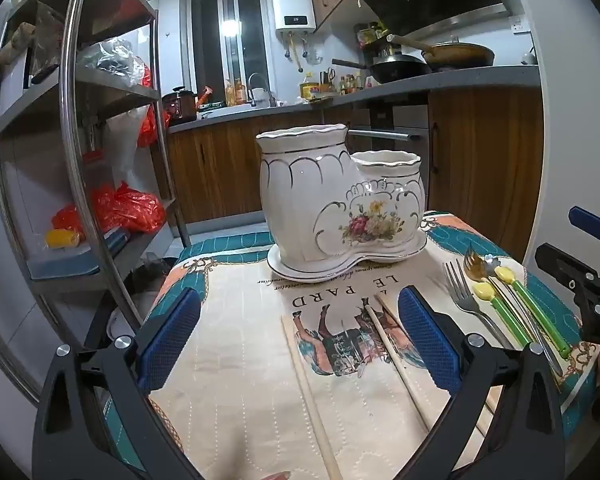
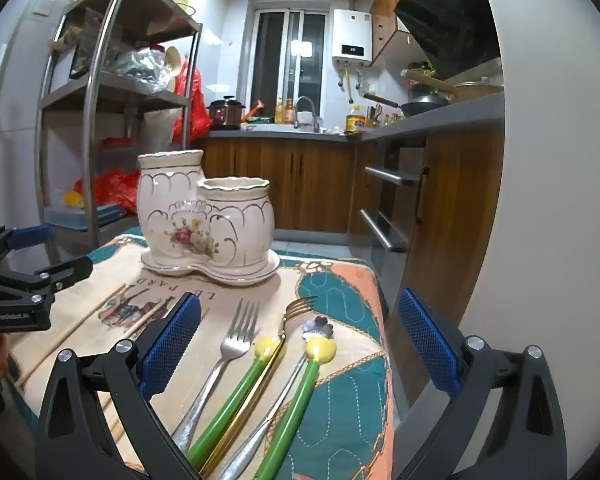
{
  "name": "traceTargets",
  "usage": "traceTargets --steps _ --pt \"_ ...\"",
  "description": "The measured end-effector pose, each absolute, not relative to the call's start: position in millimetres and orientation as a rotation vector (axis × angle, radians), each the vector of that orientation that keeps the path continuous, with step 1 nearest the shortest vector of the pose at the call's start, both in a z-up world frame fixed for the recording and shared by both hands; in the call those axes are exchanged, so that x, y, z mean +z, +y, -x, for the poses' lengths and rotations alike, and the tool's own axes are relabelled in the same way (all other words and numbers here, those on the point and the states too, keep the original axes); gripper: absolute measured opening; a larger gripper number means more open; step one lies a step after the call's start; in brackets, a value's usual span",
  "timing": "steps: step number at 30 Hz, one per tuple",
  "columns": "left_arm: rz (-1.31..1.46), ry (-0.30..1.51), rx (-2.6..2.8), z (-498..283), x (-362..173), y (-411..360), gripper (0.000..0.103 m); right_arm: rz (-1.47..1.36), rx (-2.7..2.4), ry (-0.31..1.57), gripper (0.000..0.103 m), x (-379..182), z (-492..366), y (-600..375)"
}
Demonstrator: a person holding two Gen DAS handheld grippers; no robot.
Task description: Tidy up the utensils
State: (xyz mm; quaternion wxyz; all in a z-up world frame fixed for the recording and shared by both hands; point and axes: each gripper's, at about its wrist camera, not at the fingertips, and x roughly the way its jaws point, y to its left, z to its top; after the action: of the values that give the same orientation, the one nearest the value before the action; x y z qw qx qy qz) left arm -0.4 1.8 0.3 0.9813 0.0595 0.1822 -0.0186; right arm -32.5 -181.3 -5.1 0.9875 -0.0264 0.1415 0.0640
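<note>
Standing at the far left is a steel shelf (image 1: pixel 80 128) stacked with red bags (image 1: pixel 128 208), and beyond it a kitchen worktop runs along the back wall under a window (image 1: pixel 228 40).

Nearer, a cloth (image 1: pixel 228 380) printed with horses covers the counter. The left claw (image 1: pixel 296 344) hovers low over it, released, its blue pads spread wide with nothing clamped. Between those pads lie two chopsticks (image 1: pixel 312 400), flat on the cloth and running away from the camera; a third stick lies partly hidden behind the right pad.

Behind them, toward the cloth's far edge, stands a white holder (image 1: pixel 332 204) with two cups, a tall one on the left and a lower one on the right, floral print on the front, on its own saucer. From these views I cannot tell what, if anything, is inside the cups.

Right of the holder and closer, the cutlery lies side by side, handles toward the camera: a steel fork (image 2: pixel 232 344), then a gold fork (image 2: pixel 296 312) with a green-handled piece (image 2: pixel 236 392) lying against it, then a second green-handled piece (image 2: pixel 296 408) with a yellow collar and a small flower-shaped tip. The handles touch or overlap low down.

The right claw (image 2: pixel 300 356) hangs over this cutlery, also released, pads wide apart and gripping nothing. Farther right are wood cabinets (image 2: pixel 452 208) and a wok (image 2: pixel 420 106) on the stove.
</note>
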Motion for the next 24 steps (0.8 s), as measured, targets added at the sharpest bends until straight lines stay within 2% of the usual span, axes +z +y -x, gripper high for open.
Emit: traceTargets --steps 24 --pt "-0.099 0.398 -0.030 -2.9 0.7 4.2 0.098 0.046 0.130 0.290 0.098 -4.8 30.3 -182.0"
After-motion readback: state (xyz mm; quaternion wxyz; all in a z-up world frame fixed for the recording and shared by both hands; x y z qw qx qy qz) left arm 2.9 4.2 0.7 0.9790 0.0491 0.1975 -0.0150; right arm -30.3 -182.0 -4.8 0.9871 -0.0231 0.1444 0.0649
